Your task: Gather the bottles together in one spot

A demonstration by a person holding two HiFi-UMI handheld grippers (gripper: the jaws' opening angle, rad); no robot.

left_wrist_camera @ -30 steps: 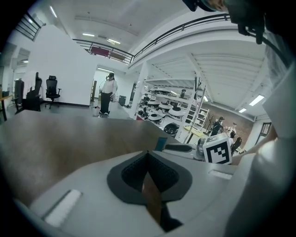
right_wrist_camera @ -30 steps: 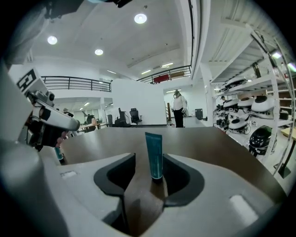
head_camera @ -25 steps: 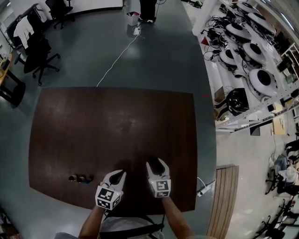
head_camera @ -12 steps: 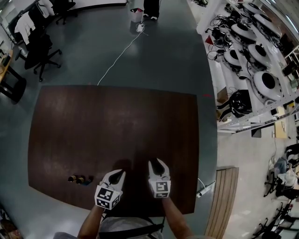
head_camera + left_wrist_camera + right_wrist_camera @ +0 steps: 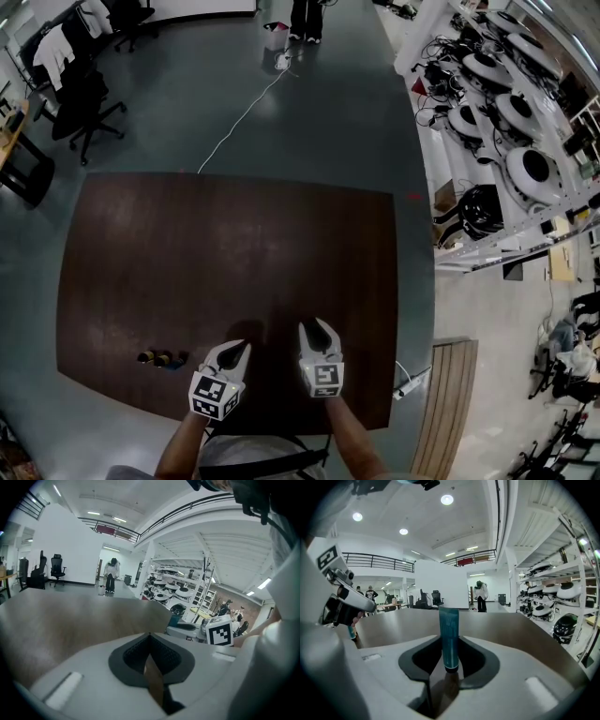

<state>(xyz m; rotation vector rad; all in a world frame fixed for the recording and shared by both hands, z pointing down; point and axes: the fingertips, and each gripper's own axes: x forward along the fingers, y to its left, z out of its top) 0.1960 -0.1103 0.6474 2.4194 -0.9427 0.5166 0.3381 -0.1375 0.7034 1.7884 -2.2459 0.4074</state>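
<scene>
**Right gripper closes on a teal tube at the table's near edge**

The dark brown table (image 5: 225, 253) fills the middle of the head view; both grippers sit low in that frame, near the table's bottom edge, pointing up the picture; the left gripper (image 5: 239, 353) is left of centre and the right gripper (image 5: 317, 328) just right of centre, the two near each other but apart.

In the right gripper view a teal tube (image 5: 449, 630) stands upright at the centre of the frame, dark cap down on the tabletop; the right gripper's jaws have just been closing, and the tube is between them; the dark pads now sit against both its sides at a middling width, so the tube is gripped.

In the left gripper view the left gripper's jaw tips meet at the centre of the frame; only a thin sliver of brown tabletop shows behind them, and nothing is between them.

A cluster of small bottles (image 5: 161, 358) lies on the table at the lower left of the head view, left of the left gripper and well apart from the tube.

Around the table is grey floor (image 5: 309, 122); a white cable (image 5: 239, 112) runs across it toward the top; office chairs (image 5: 80, 108) stand at the upper left; shelves (image 5: 511, 122) holding round white devices line the right side.
</scene>
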